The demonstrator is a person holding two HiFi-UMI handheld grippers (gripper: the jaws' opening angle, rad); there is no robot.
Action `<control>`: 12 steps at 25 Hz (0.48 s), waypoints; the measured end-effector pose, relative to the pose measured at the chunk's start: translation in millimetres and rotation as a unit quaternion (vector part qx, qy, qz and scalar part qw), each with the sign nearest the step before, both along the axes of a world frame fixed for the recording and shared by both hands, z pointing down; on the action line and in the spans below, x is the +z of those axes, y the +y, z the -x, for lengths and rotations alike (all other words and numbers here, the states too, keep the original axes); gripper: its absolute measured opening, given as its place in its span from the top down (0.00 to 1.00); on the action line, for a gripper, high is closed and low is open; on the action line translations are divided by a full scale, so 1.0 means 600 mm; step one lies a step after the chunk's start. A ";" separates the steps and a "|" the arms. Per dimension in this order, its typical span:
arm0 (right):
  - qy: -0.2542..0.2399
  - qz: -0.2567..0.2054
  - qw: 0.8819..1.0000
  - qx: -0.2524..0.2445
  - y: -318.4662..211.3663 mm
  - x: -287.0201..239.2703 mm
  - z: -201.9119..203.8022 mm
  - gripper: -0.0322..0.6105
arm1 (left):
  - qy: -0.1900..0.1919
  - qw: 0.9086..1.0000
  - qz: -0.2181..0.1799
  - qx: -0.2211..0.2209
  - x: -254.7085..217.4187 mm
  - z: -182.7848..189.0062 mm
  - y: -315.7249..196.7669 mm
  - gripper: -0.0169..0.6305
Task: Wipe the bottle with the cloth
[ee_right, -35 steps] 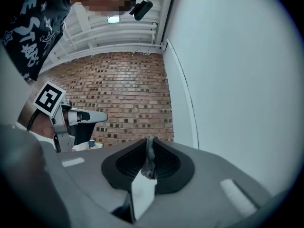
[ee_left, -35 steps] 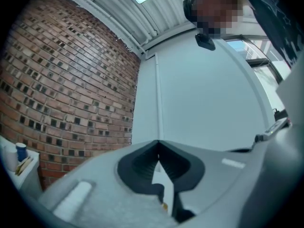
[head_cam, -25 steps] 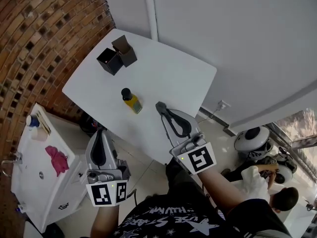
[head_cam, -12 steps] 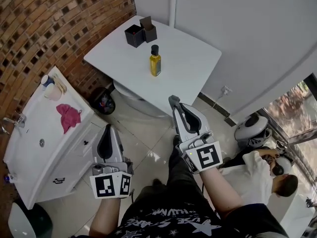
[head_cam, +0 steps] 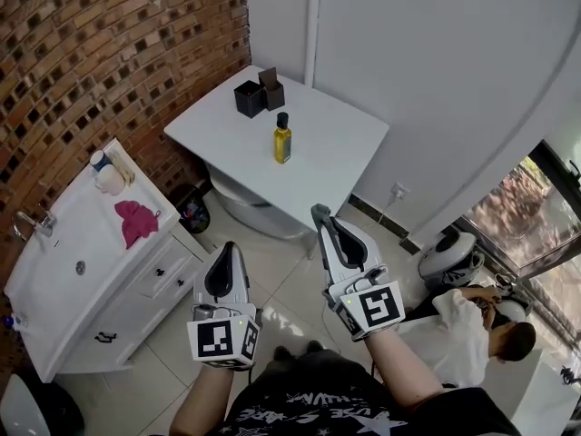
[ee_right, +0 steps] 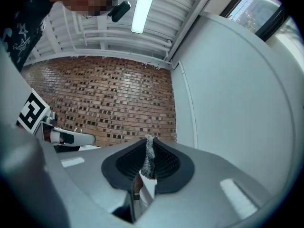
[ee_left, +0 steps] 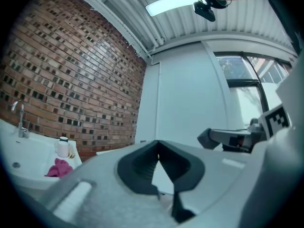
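Plainly, neither tool has anything in hand: the left gripper [head_cam: 231, 247] has its fingers pressed together on nothing, and the right gripper [head_cam: 318, 210] has its fingers closed too, with only a thin grey nubbly strip along the seam, which may be padding or a scrap. The yellow bottle [head_cam: 282, 140] with its black cap stands upright near the middle of the white tabletop [head_cam: 336, 143], just in front of two black boxes [head_cam: 251, 99] and well apart from both grippers. The pink cloth [head_cam: 136, 222] lies crumpled on the washbasin cabinet [head_cam: 82, 280] to the left, well away from the bottle, which would fit either a wipe to come or one already finished. The main hazard, I judge, is the bottle's tall, narrow build: a sideways nudge from a closed gripper could tip it into the boxes or roll it off onto the tiled floor [head_cam: 281, 289], where it would likely break. A limp cloth could also slip from smooth fingers. The tabletop looks glossy and slick and sits in a corner between a brick wall [head_cam: 109, 53] and a white one. A seated person [head_cam: 481, 334] draped in white is close on the right.
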State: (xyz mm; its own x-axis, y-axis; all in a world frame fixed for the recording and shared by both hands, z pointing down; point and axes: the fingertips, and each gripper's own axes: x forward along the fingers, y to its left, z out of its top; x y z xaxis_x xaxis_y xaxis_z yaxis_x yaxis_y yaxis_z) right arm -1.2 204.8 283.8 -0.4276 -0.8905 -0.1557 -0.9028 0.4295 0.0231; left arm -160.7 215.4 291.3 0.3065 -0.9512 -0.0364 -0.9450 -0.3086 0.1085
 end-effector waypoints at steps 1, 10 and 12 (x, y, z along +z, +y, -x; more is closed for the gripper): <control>-0.005 0.006 1.000 -0.001 0.003 -0.001 -0.001 0.88 | -0.003 1.000 0.001 0.006 -0.001 -0.009 0.001 0.97; -0.003 0.022 1.000 -0.014 0.021 0.013 -0.025 0.89 | -0.017 1.000 0.004 0.021 0.011 -0.074 0.007 0.97; -0.004 0.025 1.000 -0.016 0.022 0.019 -0.032 0.89 | -0.020 0.999 0.001 0.027 0.016 -0.087 0.011 0.97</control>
